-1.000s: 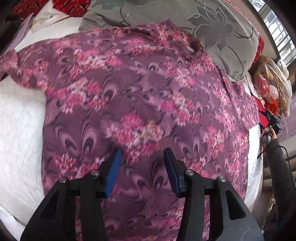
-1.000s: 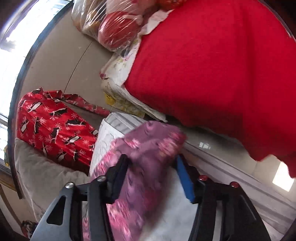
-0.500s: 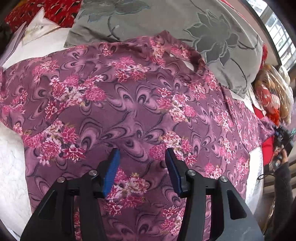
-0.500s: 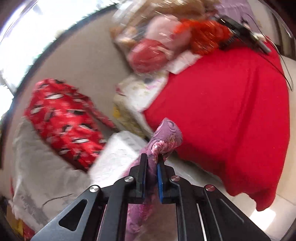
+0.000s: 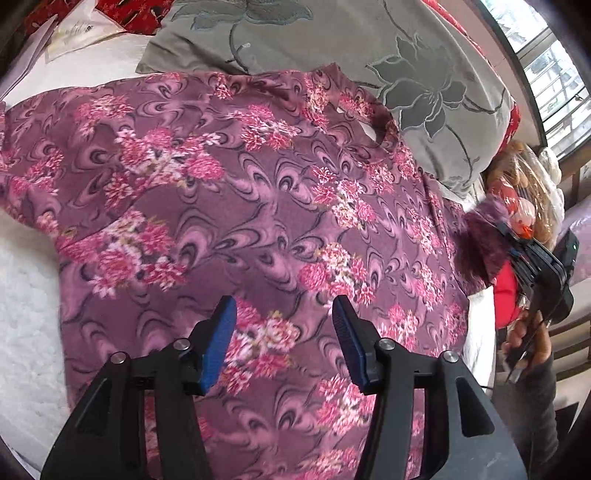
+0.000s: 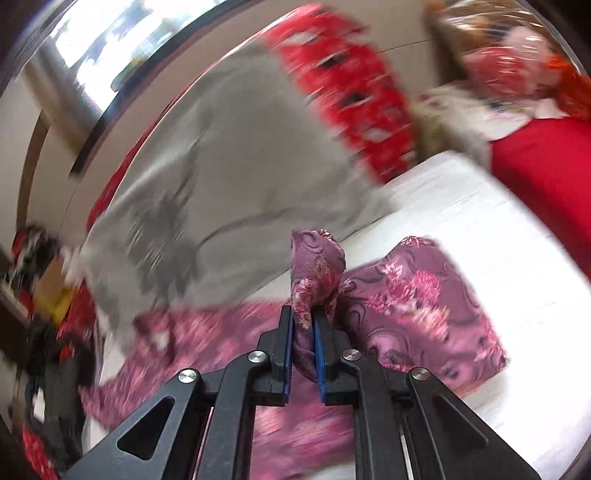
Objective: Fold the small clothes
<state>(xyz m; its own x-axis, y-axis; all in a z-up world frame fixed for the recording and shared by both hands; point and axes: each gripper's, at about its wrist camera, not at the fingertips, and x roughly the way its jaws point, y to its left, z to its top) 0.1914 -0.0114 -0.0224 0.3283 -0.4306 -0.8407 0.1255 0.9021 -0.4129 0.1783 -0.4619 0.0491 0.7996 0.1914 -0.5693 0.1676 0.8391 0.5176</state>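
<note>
A purple shirt with pink flowers (image 5: 266, 221) lies spread flat on the white bed cover (image 5: 26, 295), collar toward the grey pillow. My left gripper (image 5: 282, 332) hovers over the shirt's lower middle, open, with nothing between its blue pads (image 5: 218, 343). In the right wrist view my right gripper (image 6: 303, 325) is shut on the bunched end of the shirt's sleeve (image 6: 317, 266), which sticks up past the pads; the rest of the shirt (image 6: 417, 306) lies below on the bed. The left wrist view shows that right gripper (image 5: 517, 251) at the shirt's right edge, holding the sleeve.
A grey pillow with a flower print (image 5: 369, 55) lies behind the collar. Bagged soft toys (image 5: 524, 192) and red fabric (image 6: 546, 173) sit past the bed's right side. A person's hand (image 5: 524, 339) grips the right gripper's handle. Papers (image 5: 74, 33) lie at the far left.
My right gripper has shut on the sleeve end, then risen and rolled, swinging the sleeve over the bed. My left gripper has drifted a little across the shirt, jaws slightly wider.
</note>
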